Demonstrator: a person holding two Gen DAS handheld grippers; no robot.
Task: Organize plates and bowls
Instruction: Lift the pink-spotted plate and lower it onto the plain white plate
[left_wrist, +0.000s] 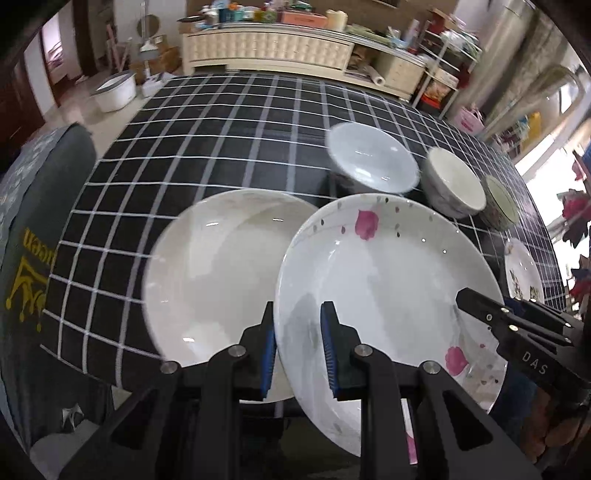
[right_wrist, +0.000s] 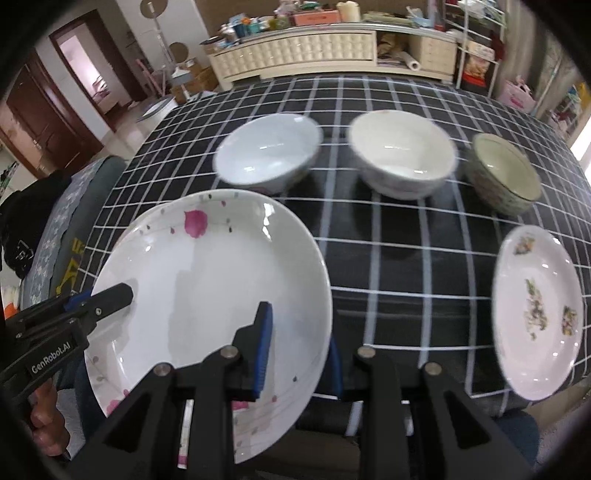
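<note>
At lower centre, the left gripper (left_wrist: 298, 347) has its jaws closed narrowly over the near-left rim of the pink-flowered plate (left_wrist: 388, 280). The right gripper (right_wrist: 300, 352) likewise pinches that plate's right rim, one finger above, one beneath.

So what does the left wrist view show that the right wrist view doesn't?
Only the left wrist view shows the plain white plate lying on the checked tablecloth, to the left of the pink-flower plate.

Only the right wrist view shows the person's hand on the left gripper's handle, and the whole of the small floral plate, which the left view catches only in part.

Both show the pink-flower plate gripped at opposite edges by the left gripper and the right gripper, plus three bowls in a row behind it.
</note>
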